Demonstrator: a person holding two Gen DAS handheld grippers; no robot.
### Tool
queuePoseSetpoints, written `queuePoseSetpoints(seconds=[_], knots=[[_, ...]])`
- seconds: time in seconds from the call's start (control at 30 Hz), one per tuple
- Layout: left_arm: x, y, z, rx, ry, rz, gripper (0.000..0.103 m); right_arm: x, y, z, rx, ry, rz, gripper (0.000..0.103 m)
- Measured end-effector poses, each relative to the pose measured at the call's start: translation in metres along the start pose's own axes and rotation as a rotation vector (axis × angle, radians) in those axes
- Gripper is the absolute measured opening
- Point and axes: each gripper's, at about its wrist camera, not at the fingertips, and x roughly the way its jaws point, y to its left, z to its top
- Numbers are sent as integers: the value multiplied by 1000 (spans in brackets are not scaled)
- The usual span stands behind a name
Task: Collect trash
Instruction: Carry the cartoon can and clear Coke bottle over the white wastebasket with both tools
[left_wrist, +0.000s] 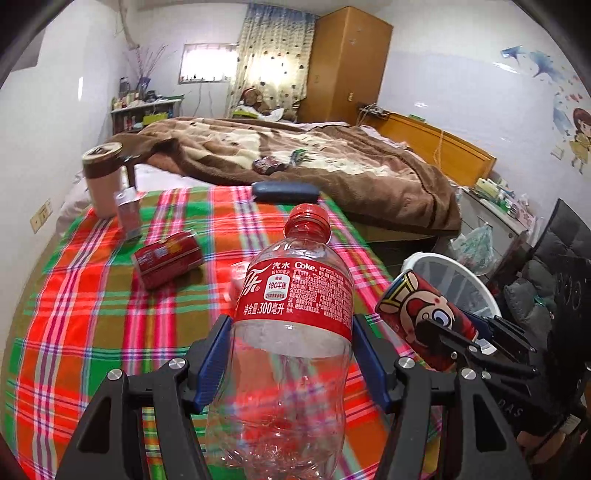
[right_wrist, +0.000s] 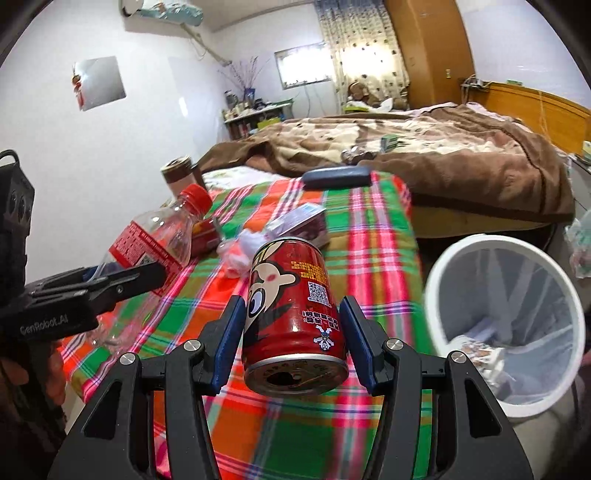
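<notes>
My left gripper (left_wrist: 291, 336) is shut on an empty clear Coke bottle (left_wrist: 295, 295) with a red cap and label, held above the plaid table; the bottle also shows in the right wrist view (right_wrist: 155, 240). My right gripper (right_wrist: 291, 321) is shut on a red cartoon drink can (right_wrist: 295, 314), held over the table's right side; the can also shows in the left wrist view (left_wrist: 424, 314). A white bin (right_wrist: 506, 321) with a clear liner stands to the right of the table, also in the left wrist view (left_wrist: 450, 280). A red can (left_wrist: 168, 262), a small carton (left_wrist: 129, 214) and crumpled tissue (right_wrist: 240, 251) lie on the table.
A brown-lidded tumbler (left_wrist: 101, 177) and a dark case (left_wrist: 284, 192) sit at the table's far edge. A bed with a brown blanket (left_wrist: 314, 158) lies beyond. A black chair (left_wrist: 554, 280) and a plastic bag (left_wrist: 472, 243) are at the right.
</notes>
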Motion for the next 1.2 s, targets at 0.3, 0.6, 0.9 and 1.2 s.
queuePoseSetpoints(seconds=[0.3,0.6,0.9,1.2], knots=[[8,-48,5,50,-5,-73,64,-20,-36,3,59,-52,-74,55],[25,-96,11,99,7,-139,64,-33,-71,2,112,-74,-151,55],[53,-146,14,146,46,-197,64,-37,-109,-1,177,-73,-222,55],[92,-184,18,148,114,-271,64,-34,-144,-7,230,-42,-295,55]])
